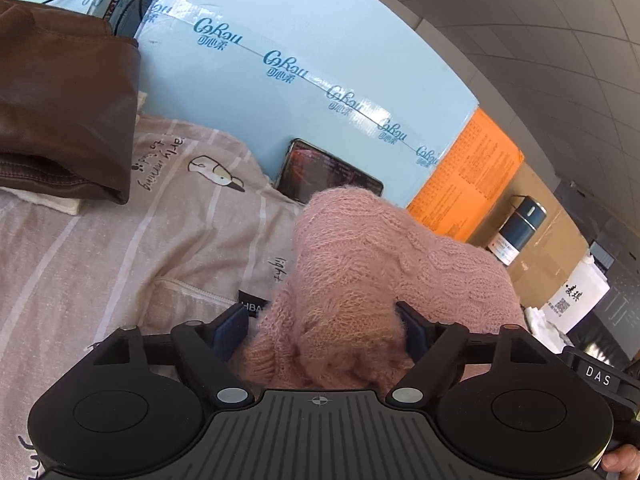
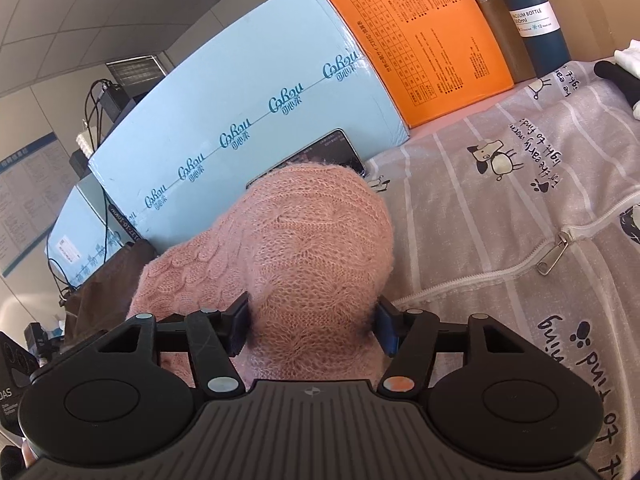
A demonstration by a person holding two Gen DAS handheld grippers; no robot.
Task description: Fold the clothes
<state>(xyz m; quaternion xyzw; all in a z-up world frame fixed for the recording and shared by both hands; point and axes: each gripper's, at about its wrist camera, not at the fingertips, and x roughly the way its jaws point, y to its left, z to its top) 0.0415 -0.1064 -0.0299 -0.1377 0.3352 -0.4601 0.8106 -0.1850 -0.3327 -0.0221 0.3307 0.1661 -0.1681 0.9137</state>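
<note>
pink sweater nearest, left view only — brown jacket

**Wool, cotton, leather and card**

The pink sweater is fuzzy cable-knit wool with a loose, hairy nap. The striped bed cover under it is soft matt cotton cloth with printed dogs and a shiny metal zipper pull. The brown jacket looks like smooth leather with a dull sheen. The blue box and orange box are matt card, the blue one taped glossy. The phone has a glassy screen. The vacuum bottle is satin-painted. Each claw is matt black plastic.
</note>
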